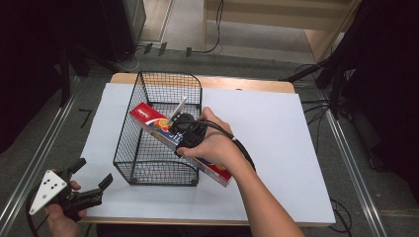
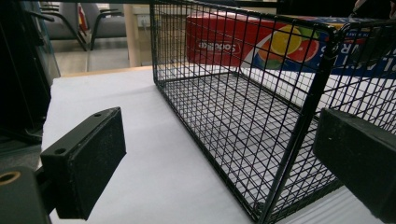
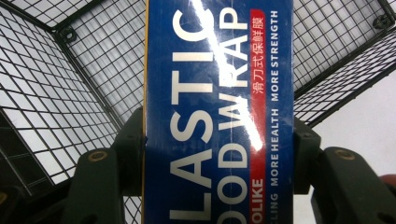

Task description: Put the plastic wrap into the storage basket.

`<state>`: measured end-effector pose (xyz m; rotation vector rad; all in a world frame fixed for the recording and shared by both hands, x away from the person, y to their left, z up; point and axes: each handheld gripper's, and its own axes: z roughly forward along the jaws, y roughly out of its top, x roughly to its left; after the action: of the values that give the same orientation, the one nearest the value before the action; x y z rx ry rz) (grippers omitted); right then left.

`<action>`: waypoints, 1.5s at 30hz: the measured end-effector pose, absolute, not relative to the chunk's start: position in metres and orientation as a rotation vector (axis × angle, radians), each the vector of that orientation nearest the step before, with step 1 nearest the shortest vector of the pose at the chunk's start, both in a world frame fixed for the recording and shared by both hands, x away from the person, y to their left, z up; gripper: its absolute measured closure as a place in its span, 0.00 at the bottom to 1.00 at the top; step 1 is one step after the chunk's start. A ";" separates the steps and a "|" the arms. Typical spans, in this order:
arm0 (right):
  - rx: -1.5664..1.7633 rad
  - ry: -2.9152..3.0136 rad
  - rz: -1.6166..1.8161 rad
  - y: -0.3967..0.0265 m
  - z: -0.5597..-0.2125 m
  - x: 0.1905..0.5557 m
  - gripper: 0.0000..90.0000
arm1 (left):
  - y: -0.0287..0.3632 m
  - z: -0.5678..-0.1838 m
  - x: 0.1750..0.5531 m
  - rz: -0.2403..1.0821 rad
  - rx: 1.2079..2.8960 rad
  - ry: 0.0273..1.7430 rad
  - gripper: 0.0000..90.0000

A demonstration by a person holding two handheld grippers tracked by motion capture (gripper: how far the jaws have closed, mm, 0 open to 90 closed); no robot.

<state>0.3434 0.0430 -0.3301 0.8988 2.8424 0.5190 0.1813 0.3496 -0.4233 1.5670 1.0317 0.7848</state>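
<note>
We read "PLASTIC FOOD WRAP" in white capitals on the blue face of the long box (image 3: 217, 112), with "MORE HEALTH MORE STRENGTH" and a line of Chinese characters beside it; its red end bears a small white logo too blurred to read. Our right gripper (image 1: 190, 136) clamps this box from both sides, holding it tilted across the top rim of the black wire basket (image 1: 148, 163). Our left gripper (image 1: 91, 185) hovers with jaws spread, empty, near the basket's front corner over the white table sheet (image 1: 276, 148).
</note>
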 end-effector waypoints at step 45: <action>1.308 2.582 0.730 -0.083 -0.329 0.364 0.33 | 0.349 -0.424 0.182 0.786 1.574 1.036 0.03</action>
<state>0.3641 -0.0833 -0.3289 1.3082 2.5824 0.7296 0.1821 0.3489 -0.4244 1.5738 1.0360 0.7860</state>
